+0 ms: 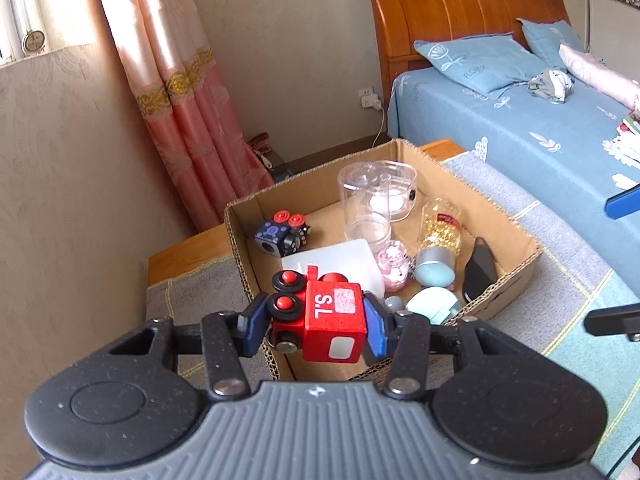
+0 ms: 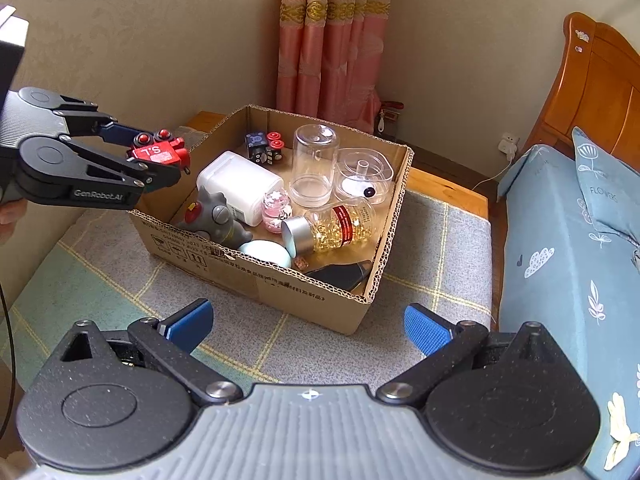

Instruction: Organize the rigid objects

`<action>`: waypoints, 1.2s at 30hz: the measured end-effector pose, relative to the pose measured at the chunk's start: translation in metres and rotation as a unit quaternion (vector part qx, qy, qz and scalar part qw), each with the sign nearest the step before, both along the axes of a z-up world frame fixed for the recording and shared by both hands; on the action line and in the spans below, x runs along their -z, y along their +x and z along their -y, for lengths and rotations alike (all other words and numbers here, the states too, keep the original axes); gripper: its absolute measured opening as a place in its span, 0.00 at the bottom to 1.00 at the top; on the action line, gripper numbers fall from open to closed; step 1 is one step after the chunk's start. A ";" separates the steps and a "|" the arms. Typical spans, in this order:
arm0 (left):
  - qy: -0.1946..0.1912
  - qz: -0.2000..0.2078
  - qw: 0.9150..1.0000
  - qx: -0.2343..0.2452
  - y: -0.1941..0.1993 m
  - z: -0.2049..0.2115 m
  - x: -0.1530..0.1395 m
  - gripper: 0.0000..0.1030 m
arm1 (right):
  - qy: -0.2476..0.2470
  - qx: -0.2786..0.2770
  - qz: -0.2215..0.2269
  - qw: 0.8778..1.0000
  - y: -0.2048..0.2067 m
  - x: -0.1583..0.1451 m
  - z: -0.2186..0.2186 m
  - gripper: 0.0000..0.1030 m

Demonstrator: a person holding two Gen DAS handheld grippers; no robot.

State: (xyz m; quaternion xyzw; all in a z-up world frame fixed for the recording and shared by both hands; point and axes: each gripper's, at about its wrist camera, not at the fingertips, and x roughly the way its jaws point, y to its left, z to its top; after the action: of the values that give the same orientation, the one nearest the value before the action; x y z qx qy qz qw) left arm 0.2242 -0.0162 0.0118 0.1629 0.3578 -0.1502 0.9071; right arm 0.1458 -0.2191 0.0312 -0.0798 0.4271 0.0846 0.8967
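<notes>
My left gripper point(image 1: 316, 320) is shut on a red wooden toy train point(image 1: 320, 320) marked "S.L", held in the air above the near left edge of a cardboard box point(image 1: 240, 236). In the right wrist view the same left gripper point(image 2: 160, 160) hangs over the box's left wall point(image 2: 168, 240) with the red train point(image 2: 160, 154) between its pads. My right gripper point(image 2: 308, 326) stands open and empty in front of the box, above the checked cushion point(image 2: 120, 292).
The box holds a dark toy train point(image 2: 262, 148), a white container point(image 2: 240, 184), clear plastic jars point(image 2: 314, 168), a bottle of yellow capsules point(image 2: 340, 226), a grey toy figure point(image 2: 216, 220) and more. A bed with blue bedding point(image 2: 560, 280) lies to the right. Walls and a pink curtain point(image 2: 332, 40) stand behind.
</notes>
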 end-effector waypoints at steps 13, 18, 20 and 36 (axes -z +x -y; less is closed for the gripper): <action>0.010 0.055 0.998 -0.030 -0.012 -0.008 -0.002 0.99 | 0.007 0.013 0.014 1.000 -0.004 -0.006 0.006 1.00; -0.006 0.077 0.996 -0.052 -0.026 -0.014 -0.008 0.99 | 0.010 0.020 0.020 1.000 -0.005 -0.008 0.006 1.00; -0.025 0.077 0.995 -0.050 -0.033 -0.017 -0.009 0.99 | 0.007 0.024 0.024 0.999 -0.005 -0.008 0.005 1.00; -0.064 0.016 0.985 -0.160 -0.094 -0.012 0.015 0.99 | 0.046 0.154 0.023 0.987 -0.032 0.032 -0.008 1.00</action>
State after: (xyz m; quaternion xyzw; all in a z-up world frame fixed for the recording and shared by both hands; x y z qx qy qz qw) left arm 0.1300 -0.0046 -0.0037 0.0470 0.3546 -0.0228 0.9336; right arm 0.1141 -0.2106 -0.0011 0.0265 0.4090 -0.0373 0.9114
